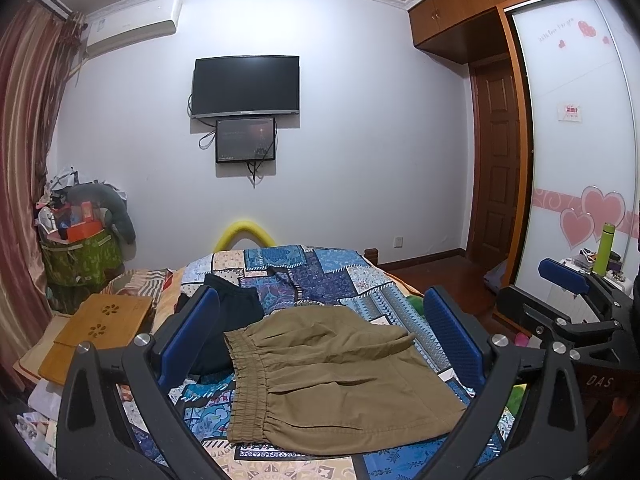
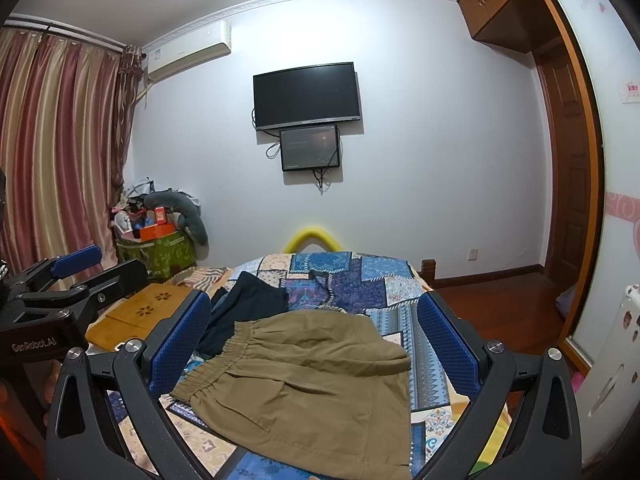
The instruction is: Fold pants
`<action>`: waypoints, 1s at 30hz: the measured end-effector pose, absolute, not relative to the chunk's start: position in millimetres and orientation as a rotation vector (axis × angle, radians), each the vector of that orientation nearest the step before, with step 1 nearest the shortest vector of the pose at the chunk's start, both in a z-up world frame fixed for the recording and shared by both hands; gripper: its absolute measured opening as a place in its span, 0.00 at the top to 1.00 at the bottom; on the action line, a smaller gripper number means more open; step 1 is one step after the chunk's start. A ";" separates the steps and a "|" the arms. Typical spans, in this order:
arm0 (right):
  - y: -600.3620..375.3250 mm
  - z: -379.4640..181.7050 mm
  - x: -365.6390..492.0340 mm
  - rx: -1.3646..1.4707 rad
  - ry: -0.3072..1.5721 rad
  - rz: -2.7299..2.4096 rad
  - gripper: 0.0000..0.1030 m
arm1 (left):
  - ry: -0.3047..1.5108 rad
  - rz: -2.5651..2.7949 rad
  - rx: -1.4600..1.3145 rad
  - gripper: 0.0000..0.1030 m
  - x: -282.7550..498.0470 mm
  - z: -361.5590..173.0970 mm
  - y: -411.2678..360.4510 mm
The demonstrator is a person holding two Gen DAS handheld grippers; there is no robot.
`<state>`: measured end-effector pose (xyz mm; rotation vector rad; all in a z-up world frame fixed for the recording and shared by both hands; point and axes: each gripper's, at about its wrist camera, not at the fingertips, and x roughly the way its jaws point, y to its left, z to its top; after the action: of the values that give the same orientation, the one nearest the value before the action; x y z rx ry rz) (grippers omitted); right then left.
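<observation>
The khaki pants [image 1: 332, 376] sit folded on the patchwork bed [image 1: 360, 280], next to a dark garment [image 1: 232, 308]. Left hand-held gripper [image 1: 320, 344] and right hand-held gripper [image 2: 316, 344] both hover spread wide, gripping nothing.

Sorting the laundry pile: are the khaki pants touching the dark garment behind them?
Touching. In the right wrist view the khaki pants' waistband overlaps the dark garment's near edge, no bedspread showing between.

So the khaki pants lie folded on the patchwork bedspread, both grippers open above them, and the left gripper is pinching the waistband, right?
Not quite. The left gripper grips nothing: in the left wrist view its fingers stand wide apart above the khaki pants. The rest holds: the pants lie folded on the patchwork bedspread, and the right gripper is open too.
</observation>
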<state>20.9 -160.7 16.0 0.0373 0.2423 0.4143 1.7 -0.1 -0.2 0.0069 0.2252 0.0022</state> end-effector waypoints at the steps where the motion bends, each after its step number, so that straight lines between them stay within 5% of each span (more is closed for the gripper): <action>1: -160.6 15.9 20.7 0.037 0.243 0.414 0.01 | 0.224 0.003 0.008 0.00 0.9 0.1 -1.2; 20: -156.7 6.1 37.2 0.030 0.283 0.397 0.01 | 0.252 -0.014 0.000 0.00 19.4 -8.7 5.9; 30: -171.4 -45.2 96.8 0.020 0.442 0.361 0.01 | 0.465 0.000 -0.064 0.00 101.2 -53.0 43.3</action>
<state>96.8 -171.4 -45.2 0.0201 0.4415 0.3609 101.2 43.3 -53.0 -0.0642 0.4649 0.0002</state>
